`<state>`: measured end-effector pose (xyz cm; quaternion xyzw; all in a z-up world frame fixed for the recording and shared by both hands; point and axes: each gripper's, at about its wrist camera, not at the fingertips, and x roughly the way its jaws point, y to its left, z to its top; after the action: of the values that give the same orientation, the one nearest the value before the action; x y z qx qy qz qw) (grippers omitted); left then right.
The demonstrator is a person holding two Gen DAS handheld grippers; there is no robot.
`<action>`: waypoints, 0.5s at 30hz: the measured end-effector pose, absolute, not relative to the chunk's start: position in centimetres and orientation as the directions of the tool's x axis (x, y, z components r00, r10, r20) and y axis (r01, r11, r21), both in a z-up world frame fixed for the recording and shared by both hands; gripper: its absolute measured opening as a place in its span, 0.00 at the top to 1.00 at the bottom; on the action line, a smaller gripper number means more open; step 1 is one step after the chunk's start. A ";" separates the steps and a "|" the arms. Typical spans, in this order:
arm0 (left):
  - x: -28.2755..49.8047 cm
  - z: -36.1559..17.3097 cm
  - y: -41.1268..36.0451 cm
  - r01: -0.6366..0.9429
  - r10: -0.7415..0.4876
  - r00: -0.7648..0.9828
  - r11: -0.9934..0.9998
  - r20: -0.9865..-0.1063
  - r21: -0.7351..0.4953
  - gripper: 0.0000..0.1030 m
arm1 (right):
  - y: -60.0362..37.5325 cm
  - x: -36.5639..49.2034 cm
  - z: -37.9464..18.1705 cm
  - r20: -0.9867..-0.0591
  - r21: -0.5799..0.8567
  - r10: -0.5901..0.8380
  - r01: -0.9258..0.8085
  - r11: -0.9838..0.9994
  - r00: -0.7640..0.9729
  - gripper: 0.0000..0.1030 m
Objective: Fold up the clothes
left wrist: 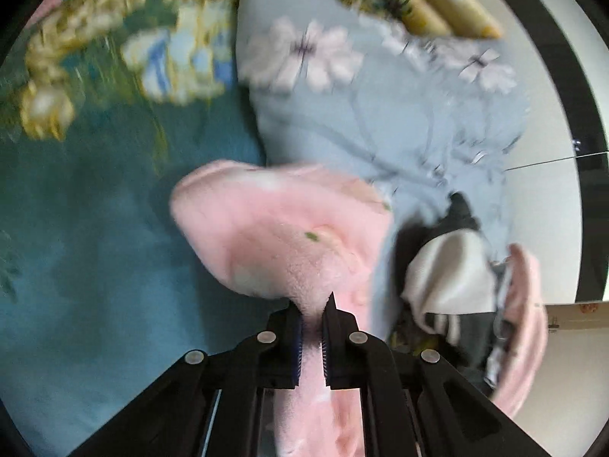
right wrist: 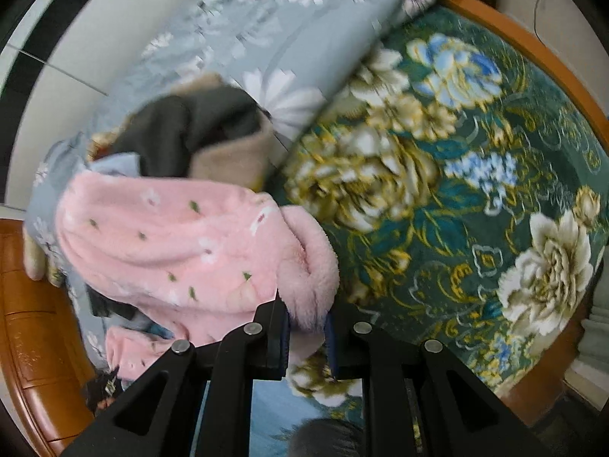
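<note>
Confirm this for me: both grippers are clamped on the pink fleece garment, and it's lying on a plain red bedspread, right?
Not quite. Both the left gripper and the right gripper are shut on the pink fleece garment, but the bedspread is dark green with large floral print, not plain red. The right wrist view shows this clearly.

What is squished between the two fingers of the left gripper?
The pink fleece garment. In the left wrist view, a bunched strip of it runs between the fingers of the left gripper, which are closed on it.
</note>
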<state>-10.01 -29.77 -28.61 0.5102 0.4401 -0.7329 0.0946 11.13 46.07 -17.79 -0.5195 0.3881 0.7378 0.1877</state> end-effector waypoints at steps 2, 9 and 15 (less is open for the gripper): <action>-8.5 -26.4 -31.4 0.584 0.298 -0.489 -0.587 -0.820 -0.561 0.92 | 45.9 10.8 -16.3 -0.895 0.404 -0.123 -0.663 -0.630 -0.429 0.85; -3.7 -20.8 -35.2 0.579 0.265 -0.569 -0.542 -0.778 -0.608 0.92 | 44.7 12.6 -10.0 -0.802 0.506 -0.083 -0.598 -0.622 -0.591 0.86; 4.0 -15.4 -37.9 0.513 0.233 -0.609 -0.612 -0.758 -0.601 0.92 | 45.4 17.3 -4.1 -0.725 0.533 -0.009 -0.553 -0.640 -0.689 0.86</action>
<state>3.98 -37.93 -15.40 0.4330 0.4311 -0.7866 0.0890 17.27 45.41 -4.06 -0.3589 0.3913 0.8314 0.1637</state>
